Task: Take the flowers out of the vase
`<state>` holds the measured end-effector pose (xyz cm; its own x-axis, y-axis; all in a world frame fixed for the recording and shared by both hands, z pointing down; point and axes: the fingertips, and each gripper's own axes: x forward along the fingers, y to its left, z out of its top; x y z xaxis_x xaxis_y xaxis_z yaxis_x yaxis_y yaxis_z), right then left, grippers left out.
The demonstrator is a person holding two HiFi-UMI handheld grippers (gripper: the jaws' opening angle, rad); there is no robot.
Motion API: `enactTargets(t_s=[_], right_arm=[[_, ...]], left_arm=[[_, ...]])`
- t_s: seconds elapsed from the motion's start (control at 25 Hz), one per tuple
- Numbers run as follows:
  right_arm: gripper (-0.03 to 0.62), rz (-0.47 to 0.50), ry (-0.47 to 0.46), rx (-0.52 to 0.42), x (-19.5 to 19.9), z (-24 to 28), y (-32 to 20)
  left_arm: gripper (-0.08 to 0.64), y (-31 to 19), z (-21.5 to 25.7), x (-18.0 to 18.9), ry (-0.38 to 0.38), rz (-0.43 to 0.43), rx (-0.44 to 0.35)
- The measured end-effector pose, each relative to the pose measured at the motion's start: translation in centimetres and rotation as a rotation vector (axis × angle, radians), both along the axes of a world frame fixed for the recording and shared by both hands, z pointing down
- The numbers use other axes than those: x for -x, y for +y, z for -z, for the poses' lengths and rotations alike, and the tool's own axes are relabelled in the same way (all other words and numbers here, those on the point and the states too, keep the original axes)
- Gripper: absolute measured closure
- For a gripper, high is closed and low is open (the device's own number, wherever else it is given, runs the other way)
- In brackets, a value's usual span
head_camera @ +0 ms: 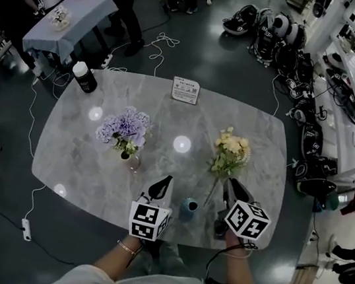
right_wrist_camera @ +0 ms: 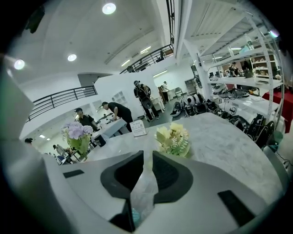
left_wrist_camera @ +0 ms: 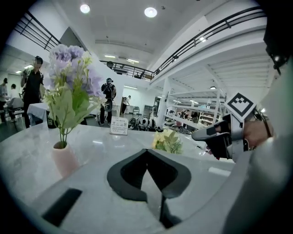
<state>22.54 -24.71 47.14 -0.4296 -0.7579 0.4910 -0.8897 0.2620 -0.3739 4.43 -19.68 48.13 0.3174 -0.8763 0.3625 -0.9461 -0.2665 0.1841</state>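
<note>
- My right gripper (head_camera: pixel 229 183) is closed on the stem of the yellow flowers (head_camera: pixel 231 150), holding them above the counter (head_camera: pixel 266 129) at its near right.
- The stem slants down toward a small blue vase (head_camera: pixel 188 207) at the near edge, between my grippers.
- My left gripper (head_camera: pixel 166 182) is closed and empty.
- Purple flowers (head_camera: pixel 125 128) stand in a pink vase (left_wrist_camera: pixel 63 159) on the left.

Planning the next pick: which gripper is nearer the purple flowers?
Left. The left gripper is down-right of the purple flowers; the right gripper is farther right, beside the yellow flowers.
</note>
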Motion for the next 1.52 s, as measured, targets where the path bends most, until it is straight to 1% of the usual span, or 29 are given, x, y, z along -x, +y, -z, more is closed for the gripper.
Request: enactTargets(t_s=[0.24, 0.44, 0.56, 0.68, 0.8, 0.96, 1.12, 1.52], right_arm=[[0.562, -0.036, -0.023, -0.082, 0.1, 3.6, 2.2], [0.574, -0.049, -0.03, -0.16, 0.8, 6.1, 4.9], [0.577, -0.057, -0.022, -0.201, 1.1, 7.0, 6.8], [0.578, -0.06, 0.007, -0.227, 1.4, 7.6, 7.8], [0.58, -0.077, 0.021, -0.225, 1.8, 7.8, 8.2], [0.58, -0.088, 0.04, -0.223, 2.4, 8.0, 8.7], [0.58, -0.091, 0.041, -0.211, 2.7, 8.0, 8.9], [0.58, -0.092, 0.047, -0.189, 2.6, 7.5, 9.1]], left_arm=[[0.551, 1.9, 3.1, 0.1, 0.012, -0.02, -0.048], [0.551, 4.2, 5.4, -0.3, 0.019, -0.063, -0.092], [0.551, 5.5, 6.3, -0.5, 0.007, -0.089, -0.117], [0.551, 5.9, 7.8, -0.7, 0.0, -0.11, -0.16], [0.551, 5.9, 8.8, -0.6, 0.001, -0.118, -0.179], [0.551, 6.3, 9.0, -0.3, -0.001, -0.128, -0.173], [0.551, 6.4, 9.2, -0.3, -0.003, -0.148, -0.171], [0.551, 6.3, 8.9, -0.7, -0.004, -0.16, -0.16]])
